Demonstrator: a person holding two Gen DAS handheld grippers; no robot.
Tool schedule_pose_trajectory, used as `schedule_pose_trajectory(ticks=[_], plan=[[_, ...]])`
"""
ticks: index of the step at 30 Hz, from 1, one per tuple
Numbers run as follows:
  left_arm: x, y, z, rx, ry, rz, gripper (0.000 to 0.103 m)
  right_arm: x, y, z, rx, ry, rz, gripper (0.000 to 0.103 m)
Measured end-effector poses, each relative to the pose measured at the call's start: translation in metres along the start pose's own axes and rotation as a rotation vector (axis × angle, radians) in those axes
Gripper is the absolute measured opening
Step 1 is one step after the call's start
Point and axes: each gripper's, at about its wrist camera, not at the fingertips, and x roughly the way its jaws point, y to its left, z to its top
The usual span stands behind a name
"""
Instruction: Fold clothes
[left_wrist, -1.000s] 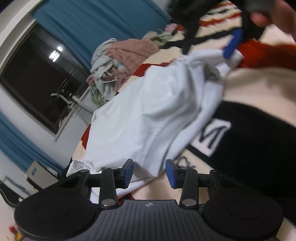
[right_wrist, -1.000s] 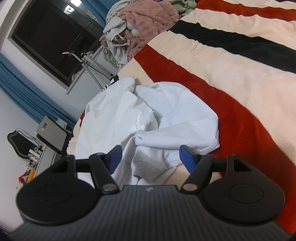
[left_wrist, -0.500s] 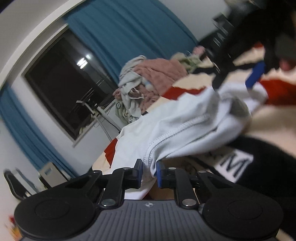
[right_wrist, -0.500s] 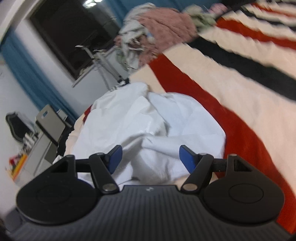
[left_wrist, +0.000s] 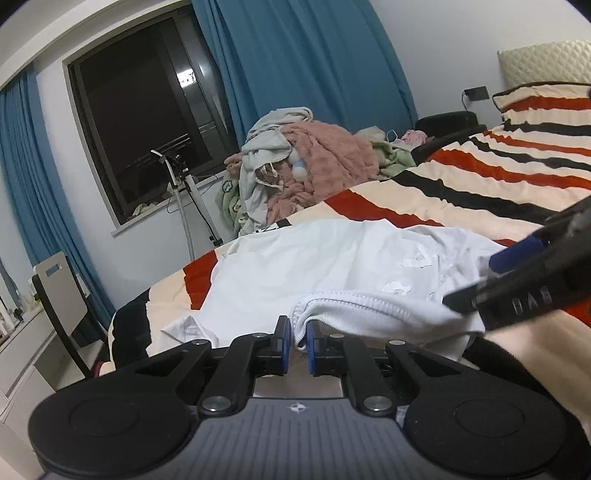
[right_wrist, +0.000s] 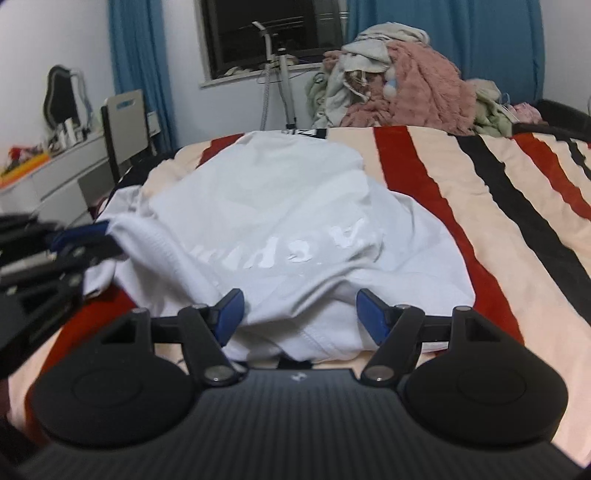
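Striped red, black and cream blanket (right_wrist: 461, 206) carries the crumpled white cotton T-shirt (right_wrist: 280, 221), nothing folded yet: left gripper (left_wrist: 295, 341) is closing on its ribbed hem, right gripper (right_wrist: 299, 314) gapes wide over the near edge, unclamped.

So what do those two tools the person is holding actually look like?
Both look alike. The left tool and the right tool each have a matte black body with a ribbed grey-black top, a small white emblem, two round black discs at the sides, and jointed black link arms with silver pivot pins. The fingers end in blue pads. One side bears faint lettering.
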Motion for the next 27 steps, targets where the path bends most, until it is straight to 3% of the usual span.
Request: schedule_pose_trajectory(ticks=[3, 9, 12, 15, 18, 24, 27], plan=[[-0.003, 0.007, 0.0, -0.048, -0.012, -0.007, 0.009, -0.003, 0.02, 0.0, -0.119, -0.051, 0.004, 0.07], [-0.017, 0.036, 0.006, -0.229, -0.062, -0.059, 0.009, -0.026, 0.058, -0.009, -0.372, -0.26, 0.033, 0.07], [-0.025, 0.048, 0.01, -0.294, -0.096, -0.074, 0.009, -0.021, 0.071, -0.015, -0.461, -0.228, 0.04, 0.069], [-0.026, 0.054, 0.014, -0.319, -0.106, -0.065, 0.009, -0.009, 0.076, -0.021, -0.525, -0.191, -0.047, 0.069], [-0.025, 0.055, 0.017, -0.326, -0.102, -0.072, 0.009, -0.015, 0.067, -0.014, -0.452, -0.232, -0.121, 0.069], [-0.026, 0.044, 0.018, -0.307, -0.103, -0.107, 0.009, -0.023, 0.013, 0.008, -0.119, -0.289, -0.232, 0.069], [-0.026, 0.042, 0.017, -0.32, -0.1, -0.126, 0.009, -0.028, 0.001, 0.008, -0.048, -0.288, -0.158, 0.071]])
